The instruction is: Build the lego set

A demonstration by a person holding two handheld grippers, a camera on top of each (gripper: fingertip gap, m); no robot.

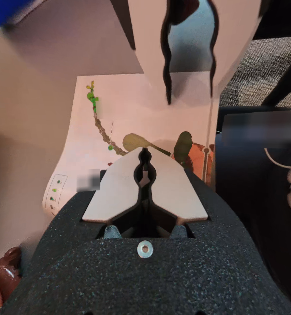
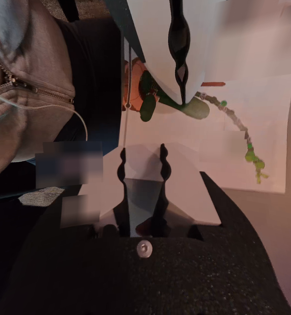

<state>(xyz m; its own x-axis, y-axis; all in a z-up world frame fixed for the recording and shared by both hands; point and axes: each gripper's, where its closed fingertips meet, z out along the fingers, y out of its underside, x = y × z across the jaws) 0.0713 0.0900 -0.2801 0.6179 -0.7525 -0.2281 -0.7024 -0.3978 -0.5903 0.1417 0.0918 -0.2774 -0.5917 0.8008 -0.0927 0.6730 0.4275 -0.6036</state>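
1. Gripping state, left: the left gripper [image 1: 144, 149] has its white fingers closed tip to tip. The tips meet on the narrow stalk of a flat, paddle-shaped olive-green leaf piece [image 1: 134, 141]. The right wrist view shows the same closed tips on that stalk, so it is judged to be pinched.
2. Gripping state, right: the right gripper [image 2: 143, 148] stands partly open with nothing between its black pads. It hovers over the near part of a white printed sheet [image 1: 141, 110], well apart from the leaf piece.
3. Position: the leaf piece is over the sheet, with a soft shadow under it. It lies between a curved strand of brown and green beads [image 1: 98, 124] and a darker green oval leaf [image 1: 183, 144], which overlaps an orange round form [image 1: 199, 156].
4. Orientation: the leaf piece's long axis runs across the left gripper's fingers, slightly on the diagonal. The broad blade points towards the beaded strand; the stalk points towards the orange form.
5. Surroundings: a person's beige zipped garment [image 2: 30, 85] is beside the sheet's edge.
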